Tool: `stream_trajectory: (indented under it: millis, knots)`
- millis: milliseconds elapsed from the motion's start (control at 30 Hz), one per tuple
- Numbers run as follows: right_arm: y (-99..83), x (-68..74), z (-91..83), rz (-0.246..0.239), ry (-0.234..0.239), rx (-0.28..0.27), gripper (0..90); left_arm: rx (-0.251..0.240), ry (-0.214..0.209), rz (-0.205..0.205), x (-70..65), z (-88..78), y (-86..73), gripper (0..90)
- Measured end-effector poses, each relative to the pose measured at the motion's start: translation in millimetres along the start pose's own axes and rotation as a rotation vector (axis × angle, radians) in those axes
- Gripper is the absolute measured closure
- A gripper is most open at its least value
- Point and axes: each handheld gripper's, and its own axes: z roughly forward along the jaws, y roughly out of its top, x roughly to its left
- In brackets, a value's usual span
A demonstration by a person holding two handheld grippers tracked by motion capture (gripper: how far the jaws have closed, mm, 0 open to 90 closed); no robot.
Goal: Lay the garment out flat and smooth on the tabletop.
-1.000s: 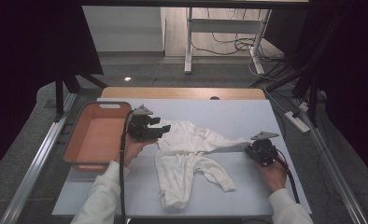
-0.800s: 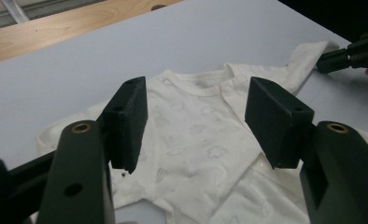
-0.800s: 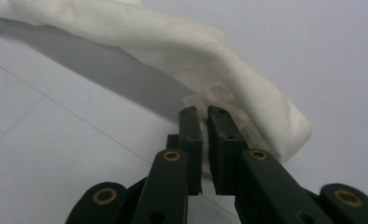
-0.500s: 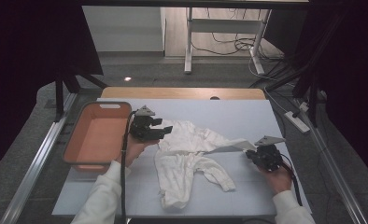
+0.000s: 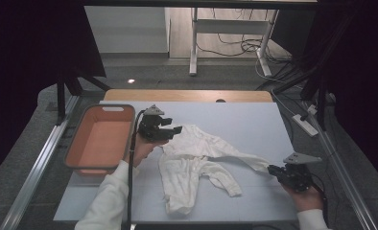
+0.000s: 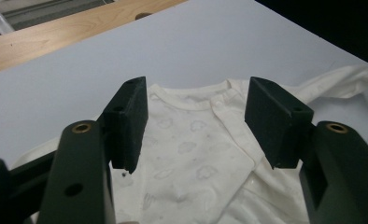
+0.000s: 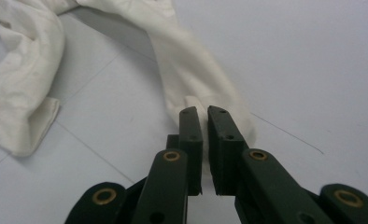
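Spreading the romper [image 5: 196,165]: right gripper [image 5: 273,170] clamps its sleeve cuff, left gripper [image 5: 175,130] gapes over its collar; legs remain bunched.

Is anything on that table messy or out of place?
The white baby garment lies rumpled and askew on the table, lower part bunched, one sleeve pulled out sideways by the right gripper, which pinches its end. The orange tray sits tidy; nothing looks spilled or broken.

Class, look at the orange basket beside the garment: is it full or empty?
Empty. In the high view the orange basket shows only its bare floor, and the white garment lies outside it on the table.
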Motion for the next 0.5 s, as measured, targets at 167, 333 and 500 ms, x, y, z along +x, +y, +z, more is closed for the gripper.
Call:
stream_trajectory:
  millis: [167,333,500]
  knots:
    - [0.6,-2.4,-17.8,-0.002,-0.004,-0.044,83.2,-0.001,-0.003,0.003,0.4,2.4,1.9,39.7]
    - [2.2,6.1,-15.5,-0.043,-0.003,-0.039,63.3,-0.003,-0.002,-0.002,0.7,2.5,1.8,39.7]
    - [11.1,16.4,-11.8,-0.068,-0.011,-0.064,50.0,-0.005,-0.002,-0.005,1.3,1.3,1.2,39.6]
